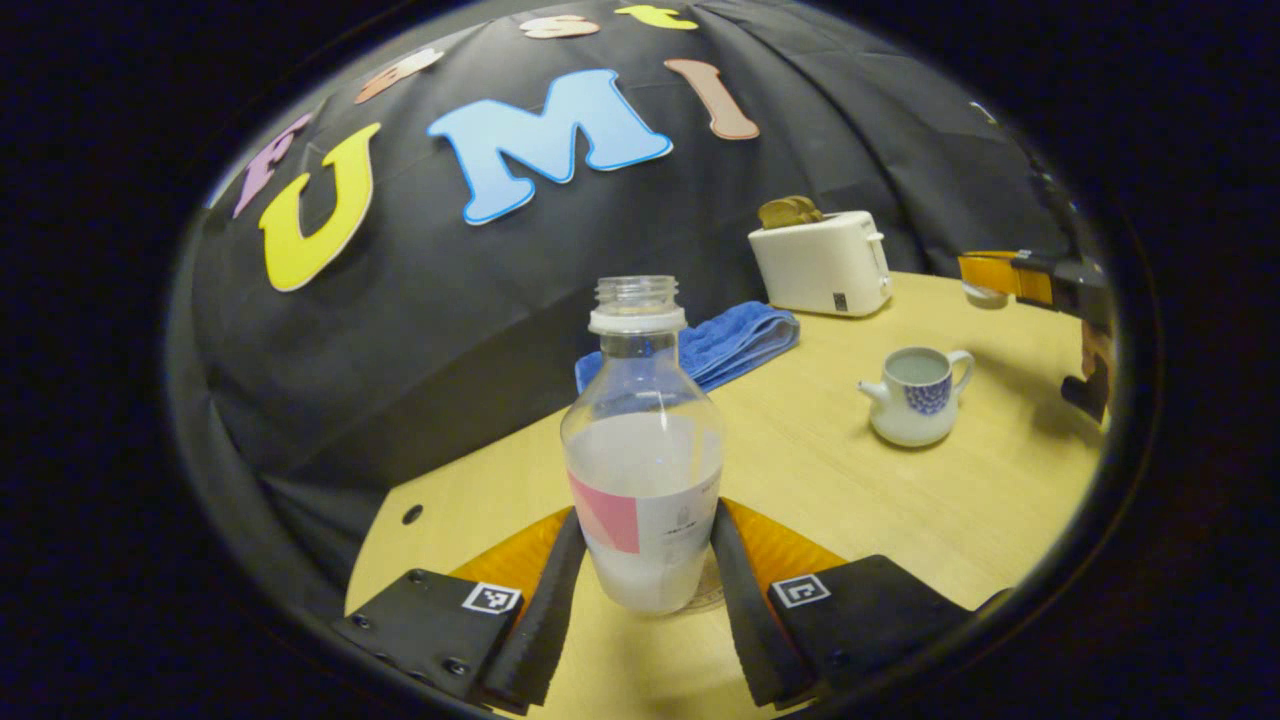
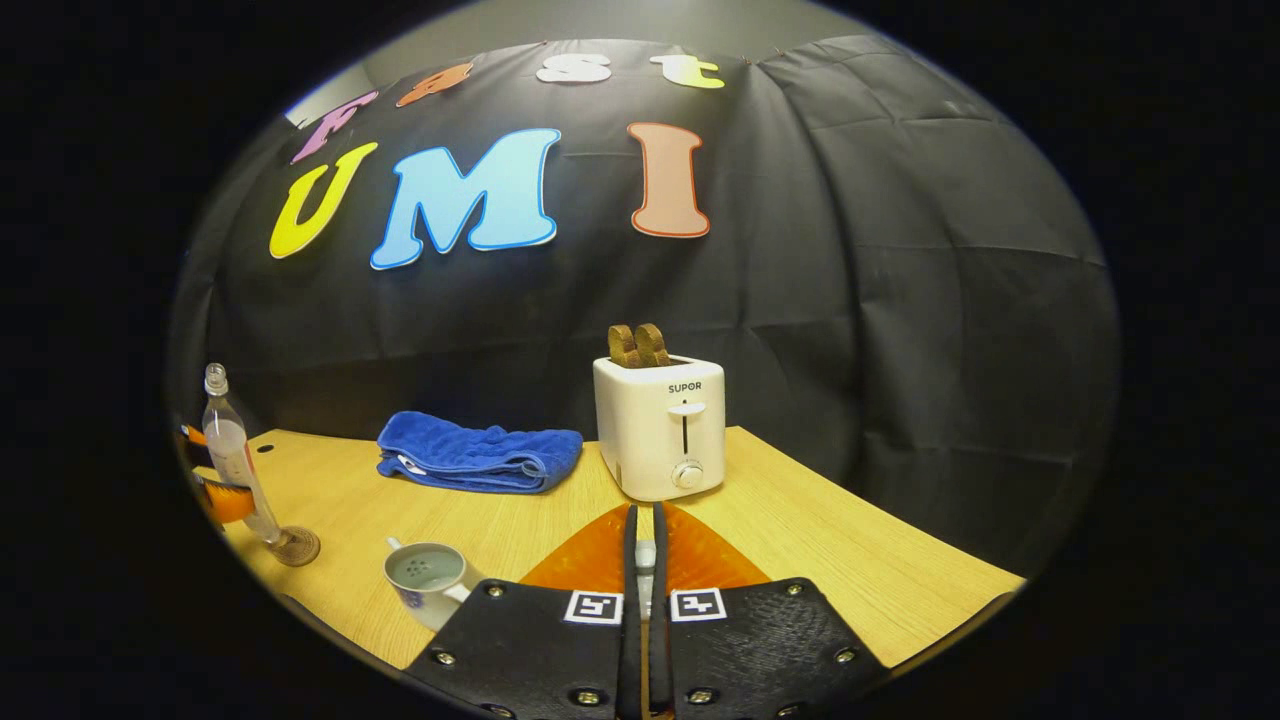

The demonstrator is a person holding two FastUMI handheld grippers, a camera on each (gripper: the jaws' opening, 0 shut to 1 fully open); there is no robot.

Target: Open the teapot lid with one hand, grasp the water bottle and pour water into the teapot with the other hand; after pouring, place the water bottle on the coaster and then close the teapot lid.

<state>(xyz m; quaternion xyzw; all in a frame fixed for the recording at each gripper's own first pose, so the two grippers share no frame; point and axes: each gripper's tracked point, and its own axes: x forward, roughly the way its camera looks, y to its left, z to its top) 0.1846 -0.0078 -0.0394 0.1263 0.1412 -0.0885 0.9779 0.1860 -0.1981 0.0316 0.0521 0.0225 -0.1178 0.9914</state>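
Left gripper view: left tongs [image 1: 645,590] straddle water bottle [image 1: 643,440] on coaster [image 1: 708,596], grip unclear | teapot [image 1: 915,395] far right, lidless | right tongs [image 2: 640,590] clenched on its lid [image 2: 645,553], freeing the mouth

Each tool carries two flat textured plates fastened with small round screws. A small square white tag printed with a black block pattern sits at each plate's inner corner. The left tool [image 1: 645,600] has long ribbed strips lining its fingers. The right tool [image 2: 645,560] shows the same screws and paired square tags.
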